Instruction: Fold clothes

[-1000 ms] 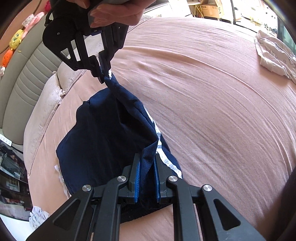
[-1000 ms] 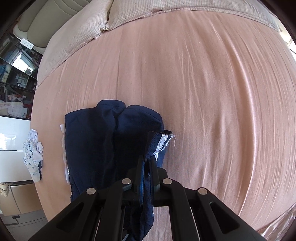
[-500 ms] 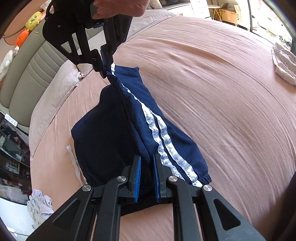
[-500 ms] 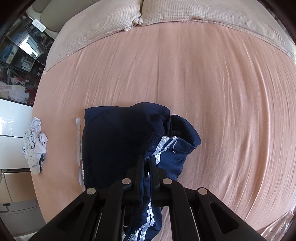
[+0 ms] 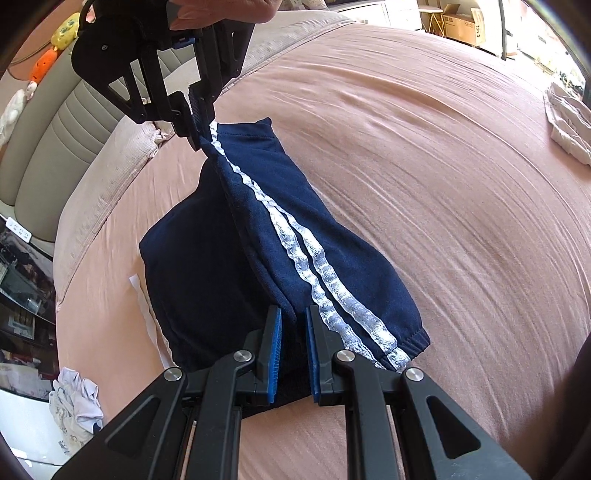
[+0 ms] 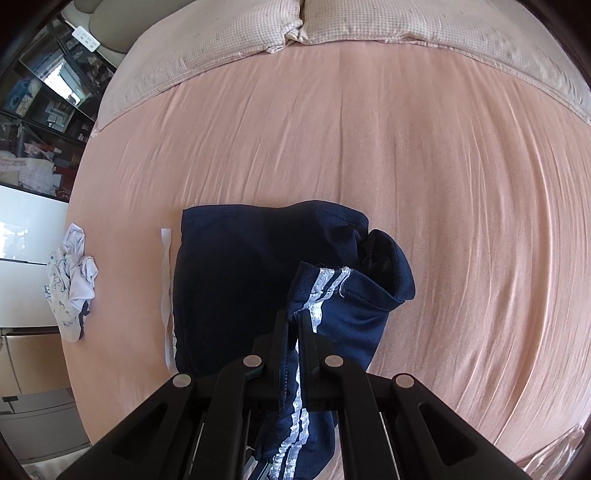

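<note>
1. Left gripper (image 5: 293, 349): its blue-padded jaws are closing narrowly on a bunched fold of the navy track pants (image 5: 229, 266), near the elasticated hem; the cloth is filling the gap between the pads.
2. Navy track pants: the garment is stretching taut from the left gripper up to the right gripper (image 5: 197, 122), with two white side stripes (image 5: 314, 266) running along the upper edge of the raised leg. The rest of the pants is lying partly folded on the pink bed sheet (image 5: 443, 184), below and to the left of the stretched leg.
3. Right gripper: seen from the left wrist camera, it is hanging above the sheet with its jaws pinched nearly together on the striped edge at the far end of the leg; a hand (image 5: 221, 11) is gripping its handle at the top of the frame.
4. Right wrist view: the pants leg is passing between the closed jaws and draping below them, its open cuff (image 6: 380, 258) lying just beyond the fingertips.
5. A crumpled white garment (image 6: 70, 280) is lying at the sheet's edge, well apart from the pants.
6. Two checked pillows (image 6: 295, 22) are resting at the far end of the bed.
</note>
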`<state>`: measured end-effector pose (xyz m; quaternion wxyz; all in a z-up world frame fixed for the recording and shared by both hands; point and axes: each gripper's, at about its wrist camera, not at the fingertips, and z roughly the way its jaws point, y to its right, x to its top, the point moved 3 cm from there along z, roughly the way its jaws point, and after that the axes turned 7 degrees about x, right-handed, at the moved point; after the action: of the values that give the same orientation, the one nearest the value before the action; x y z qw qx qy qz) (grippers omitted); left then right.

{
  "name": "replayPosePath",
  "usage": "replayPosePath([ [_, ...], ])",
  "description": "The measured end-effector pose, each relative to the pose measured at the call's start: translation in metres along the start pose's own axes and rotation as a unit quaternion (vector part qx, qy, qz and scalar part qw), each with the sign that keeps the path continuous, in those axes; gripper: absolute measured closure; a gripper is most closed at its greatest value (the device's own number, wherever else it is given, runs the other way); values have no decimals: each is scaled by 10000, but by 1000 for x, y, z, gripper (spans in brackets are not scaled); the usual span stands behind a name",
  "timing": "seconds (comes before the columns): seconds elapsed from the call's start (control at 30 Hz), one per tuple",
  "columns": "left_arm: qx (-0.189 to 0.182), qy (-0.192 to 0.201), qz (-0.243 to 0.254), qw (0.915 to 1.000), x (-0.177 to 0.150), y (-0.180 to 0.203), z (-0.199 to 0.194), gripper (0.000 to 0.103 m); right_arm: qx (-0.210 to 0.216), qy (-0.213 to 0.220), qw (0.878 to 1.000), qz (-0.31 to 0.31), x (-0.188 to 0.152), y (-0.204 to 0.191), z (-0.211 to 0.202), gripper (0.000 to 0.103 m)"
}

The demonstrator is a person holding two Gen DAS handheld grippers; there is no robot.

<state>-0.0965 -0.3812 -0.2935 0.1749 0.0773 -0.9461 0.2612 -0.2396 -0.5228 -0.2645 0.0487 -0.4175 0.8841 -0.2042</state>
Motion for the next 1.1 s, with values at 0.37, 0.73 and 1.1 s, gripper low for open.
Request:
replayPosePath([
  [0.37, 302, -234, -360, 9986, -12, -41, 9, 92, 207, -43, 9994, -260, 14, -37, 9, 101],
  [0.73, -649, -385, -1560, 9849, -36, -82, 11, 91, 358, -112, 9973, -632, 26, -82, 22, 101],
  [1.1, -1382, -711, -2774, 9481, -45, -107, 37, 4, 428, 23, 9975, -554, 24, -71, -3, 101],
])
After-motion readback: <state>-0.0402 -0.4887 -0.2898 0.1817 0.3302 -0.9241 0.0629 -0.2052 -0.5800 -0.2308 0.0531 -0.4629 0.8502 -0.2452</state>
